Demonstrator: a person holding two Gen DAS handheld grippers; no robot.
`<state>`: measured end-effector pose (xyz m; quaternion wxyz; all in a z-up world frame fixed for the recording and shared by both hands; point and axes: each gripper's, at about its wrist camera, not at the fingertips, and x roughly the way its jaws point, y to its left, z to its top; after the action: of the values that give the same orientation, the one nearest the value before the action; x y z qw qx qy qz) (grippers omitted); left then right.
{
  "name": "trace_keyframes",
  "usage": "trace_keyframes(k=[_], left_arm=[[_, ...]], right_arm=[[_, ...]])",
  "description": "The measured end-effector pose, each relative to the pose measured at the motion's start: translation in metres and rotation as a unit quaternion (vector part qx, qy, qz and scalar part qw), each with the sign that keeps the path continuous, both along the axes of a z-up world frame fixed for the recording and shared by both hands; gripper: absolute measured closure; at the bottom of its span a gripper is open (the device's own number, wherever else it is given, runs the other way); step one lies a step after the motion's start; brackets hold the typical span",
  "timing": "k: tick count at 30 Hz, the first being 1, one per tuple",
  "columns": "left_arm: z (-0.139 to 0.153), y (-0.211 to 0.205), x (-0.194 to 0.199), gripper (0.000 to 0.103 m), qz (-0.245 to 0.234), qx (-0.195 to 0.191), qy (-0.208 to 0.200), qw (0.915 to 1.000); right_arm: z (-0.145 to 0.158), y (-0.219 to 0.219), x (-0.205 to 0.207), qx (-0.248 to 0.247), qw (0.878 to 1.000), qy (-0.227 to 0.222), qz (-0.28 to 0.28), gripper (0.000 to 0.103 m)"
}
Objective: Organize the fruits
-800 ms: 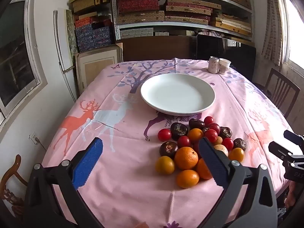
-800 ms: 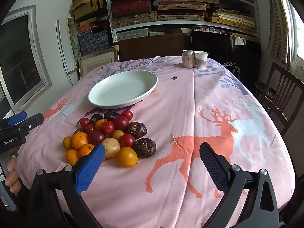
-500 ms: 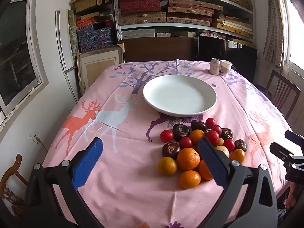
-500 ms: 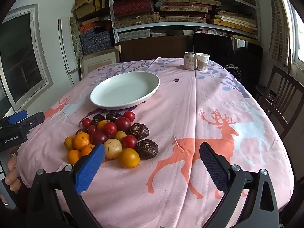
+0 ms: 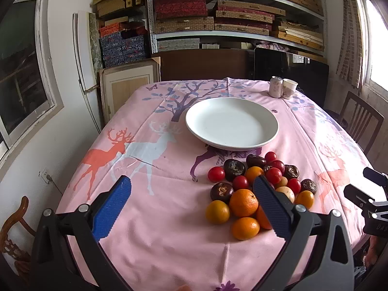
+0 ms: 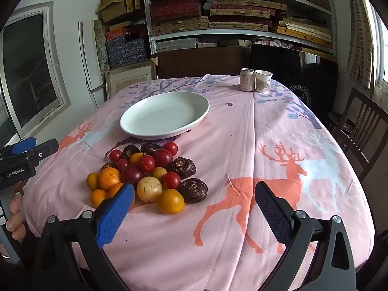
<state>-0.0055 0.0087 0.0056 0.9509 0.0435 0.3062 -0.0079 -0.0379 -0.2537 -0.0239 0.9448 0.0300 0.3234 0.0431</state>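
A heap of fruit [image 5: 254, 184] [image 6: 148, 174] lies on the pink deer-print tablecloth: oranges, small red tomatoes, dark brown wrinkled fruits and a pale yellow one. Behind it stands an empty white plate [image 5: 231, 123] [image 6: 165, 114]. My left gripper [image 5: 191, 194] hovers open above the cloth, its right finger in front of the heap's near side. My right gripper [image 6: 194, 201] is open too, held over the cloth just right of the heap, with its left finger overlapping the oranges. Neither holds anything.
A drink can [image 6: 246, 79] and a paper cup [image 6: 263, 81] stand at the table's far end. Wooden chairs [image 6: 359, 131] flank the right side. Shelves of boxes [image 5: 218, 17] fill the back wall. A hand [image 6: 14, 215] grips the left tool's handle.
Both grippers have drifted slightly back and up, so the fruit and plate sit a little lower and farther in view. The jaws stay wide apart.
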Motion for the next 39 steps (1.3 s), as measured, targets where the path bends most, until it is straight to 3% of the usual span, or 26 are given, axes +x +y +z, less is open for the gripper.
trace_keyframes(k=[39], left_arm=[[-0.0049, 0.0026, -0.0024, 0.004, 0.000, -0.007, 0.006, 1.0000]], right_arm=[[-0.0060, 0.0050, -0.0031, 0.008, 1.000, 0.003, 0.017, 0.003]])
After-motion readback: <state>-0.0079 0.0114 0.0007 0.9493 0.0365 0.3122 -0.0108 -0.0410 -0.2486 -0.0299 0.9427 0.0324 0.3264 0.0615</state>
